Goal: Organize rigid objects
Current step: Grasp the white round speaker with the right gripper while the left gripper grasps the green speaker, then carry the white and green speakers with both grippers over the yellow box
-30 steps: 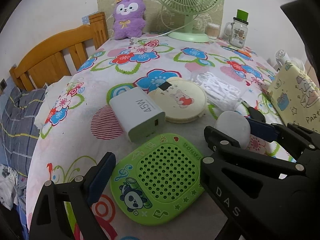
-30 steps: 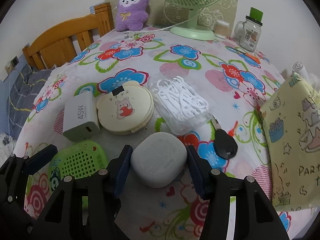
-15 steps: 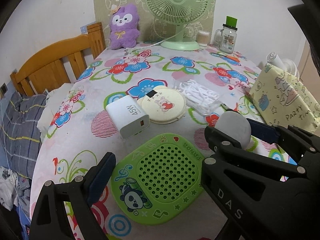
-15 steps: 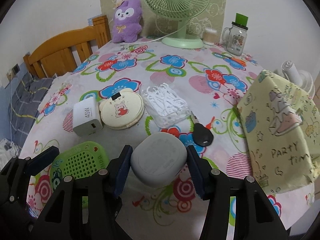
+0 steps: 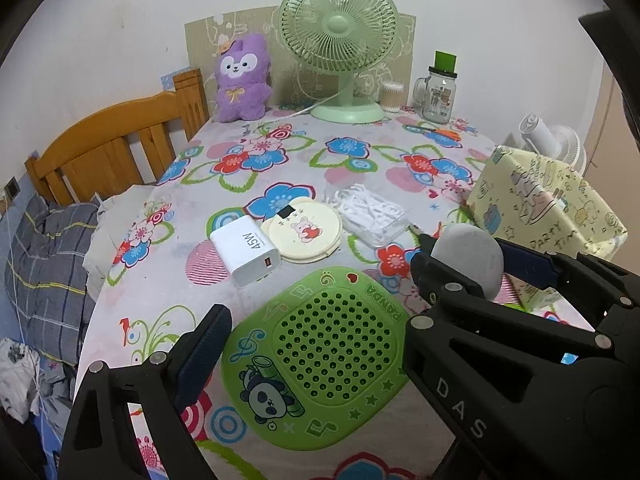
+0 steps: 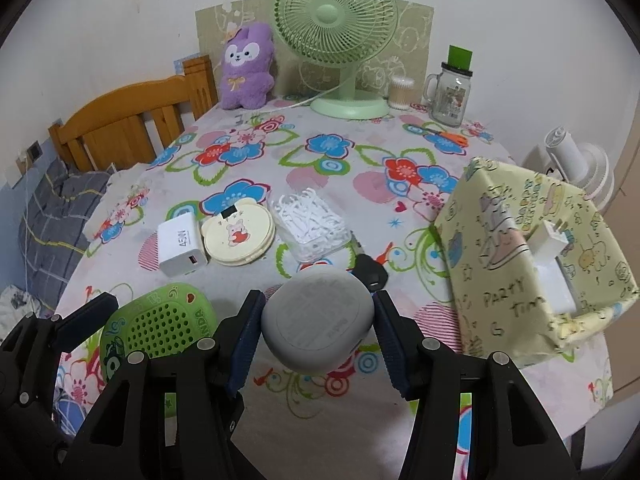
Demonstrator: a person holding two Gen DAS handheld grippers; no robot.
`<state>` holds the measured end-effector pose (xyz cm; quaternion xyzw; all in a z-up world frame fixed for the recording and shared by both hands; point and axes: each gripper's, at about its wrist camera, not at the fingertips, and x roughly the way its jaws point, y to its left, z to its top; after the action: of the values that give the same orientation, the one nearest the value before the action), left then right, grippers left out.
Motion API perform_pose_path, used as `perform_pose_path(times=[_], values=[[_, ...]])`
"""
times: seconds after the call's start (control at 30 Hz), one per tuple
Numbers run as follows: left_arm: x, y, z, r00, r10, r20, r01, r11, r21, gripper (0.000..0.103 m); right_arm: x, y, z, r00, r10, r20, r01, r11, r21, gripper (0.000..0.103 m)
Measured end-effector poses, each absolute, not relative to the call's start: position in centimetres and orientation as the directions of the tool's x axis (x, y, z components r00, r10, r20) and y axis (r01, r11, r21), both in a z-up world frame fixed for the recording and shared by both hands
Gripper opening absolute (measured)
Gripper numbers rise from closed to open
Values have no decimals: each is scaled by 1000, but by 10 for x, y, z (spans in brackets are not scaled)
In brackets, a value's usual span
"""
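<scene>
My left gripper (image 5: 316, 354) is shut on a green panda-print perforated case (image 5: 320, 360), held above the table; it also shows in the right wrist view (image 6: 158, 326). My right gripper (image 6: 318, 330) is shut on a grey rounded case (image 6: 318, 322), also lifted; it shows in the left wrist view (image 5: 470, 258). On the floral tablecloth lie a white 45W charger (image 5: 246, 251), a round cream compact (image 5: 304, 231), a clear box of floss picks (image 5: 370, 216) and a black key (image 6: 370, 271). A yellow fabric bin (image 6: 520, 256) at the right holds a white charger (image 6: 550, 240).
A green desk fan (image 6: 338, 40), a purple plush (image 6: 246, 68), a cotton swab jar (image 6: 401, 94) and a glass mug jar (image 6: 452, 88) stand at the table's far edge. A wooden bed frame (image 6: 128, 120) is at the left. A white fan (image 6: 576, 164) stands behind the bin.
Both grippers have risen and pulled back from the table, each carrying its case. The yellow bin's inside with the white charger has come into view.
</scene>
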<state>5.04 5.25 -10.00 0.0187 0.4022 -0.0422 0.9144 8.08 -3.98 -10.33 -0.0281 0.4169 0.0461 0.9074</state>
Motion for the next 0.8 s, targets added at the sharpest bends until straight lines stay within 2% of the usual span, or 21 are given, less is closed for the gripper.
perform_pose_path(times=[0.8], values=[[46,13,-53,711,-94,-697,151,988,20,94,67,-80,-52,707,29,-707,-51,999,-10,58]])
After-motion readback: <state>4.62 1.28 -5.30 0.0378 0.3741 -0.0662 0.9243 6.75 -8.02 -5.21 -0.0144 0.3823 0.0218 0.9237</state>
